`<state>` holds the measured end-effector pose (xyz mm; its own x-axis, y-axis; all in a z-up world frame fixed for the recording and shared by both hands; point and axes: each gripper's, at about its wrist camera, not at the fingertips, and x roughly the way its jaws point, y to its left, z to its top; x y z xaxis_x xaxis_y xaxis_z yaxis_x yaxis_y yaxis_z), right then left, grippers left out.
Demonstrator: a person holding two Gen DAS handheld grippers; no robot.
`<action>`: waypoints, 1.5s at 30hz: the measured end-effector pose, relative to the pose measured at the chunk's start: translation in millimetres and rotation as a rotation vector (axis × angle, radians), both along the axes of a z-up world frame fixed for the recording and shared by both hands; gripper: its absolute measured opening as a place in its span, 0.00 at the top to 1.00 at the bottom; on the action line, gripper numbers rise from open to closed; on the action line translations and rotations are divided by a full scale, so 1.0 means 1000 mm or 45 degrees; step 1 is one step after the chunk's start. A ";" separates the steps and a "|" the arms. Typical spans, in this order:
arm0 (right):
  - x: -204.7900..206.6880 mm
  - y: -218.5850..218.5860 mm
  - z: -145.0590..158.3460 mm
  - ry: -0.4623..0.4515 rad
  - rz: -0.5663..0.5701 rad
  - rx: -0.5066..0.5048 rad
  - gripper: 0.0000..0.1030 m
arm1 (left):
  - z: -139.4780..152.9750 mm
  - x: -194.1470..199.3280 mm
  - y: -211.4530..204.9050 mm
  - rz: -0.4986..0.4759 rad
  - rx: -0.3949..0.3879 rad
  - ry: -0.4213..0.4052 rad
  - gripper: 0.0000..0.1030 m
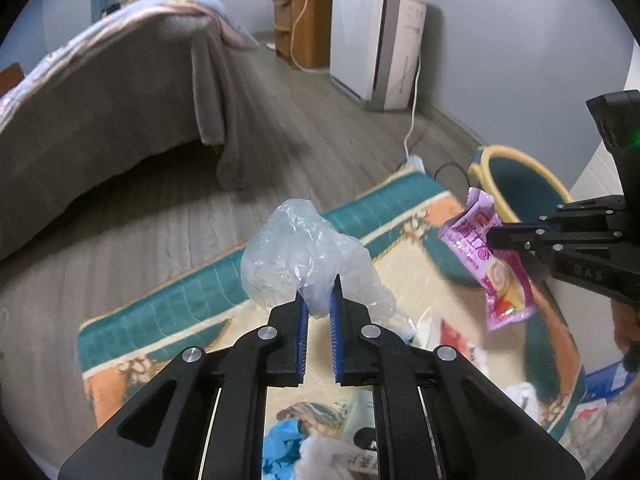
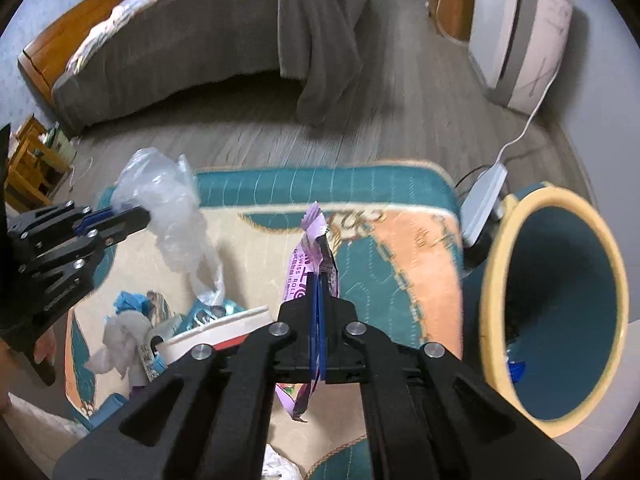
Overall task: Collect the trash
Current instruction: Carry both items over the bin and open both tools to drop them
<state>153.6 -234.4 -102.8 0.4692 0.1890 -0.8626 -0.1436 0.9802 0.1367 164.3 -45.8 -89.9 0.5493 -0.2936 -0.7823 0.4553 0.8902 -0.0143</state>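
My left gripper is shut on a crumpled clear plastic bag, which hangs above the patterned rug. From the right wrist view the same left gripper pinches the clear plastic bag at the left. My right gripper is shut on a pink Swiss-roll snack wrapper, held edge-on between the pads. In the left wrist view that right gripper holds the pink wrapper up at the right. A teal bin with a yellow rim stands tilted at the right, its mouth facing me.
More litter lies on the rug below: a blue scrap, white tissue, a paper cup and small packets. A bed with a grey cover, a white appliance and a power strip with its cable surround the rug.
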 end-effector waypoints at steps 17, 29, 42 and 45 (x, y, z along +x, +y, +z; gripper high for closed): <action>-0.037 -0.043 0.069 -0.174 -0.106 0.014 1.00 | 0.061 -0.048 -0.024 0.029 -0.032 -0.116 0.90; -0.038 -0.050 0.079 -0.205 -0.089 0.012 1.00 | 0.067 -0.065 -0.035 0.087 -0.065 -0.069 0.90; -0.035 -0.130 0.069 -0.174 -0.305 -0.011 1.00 | 0.072 -0.065 -0.118 -0.113 -0.014 -0.086 0.90; -0.037 -0.153 0.062 -0.156 -0.370 -0.022 1.00 | 0.074 -0.062 -0.140 -0.162 -0.010 -0.089 0.90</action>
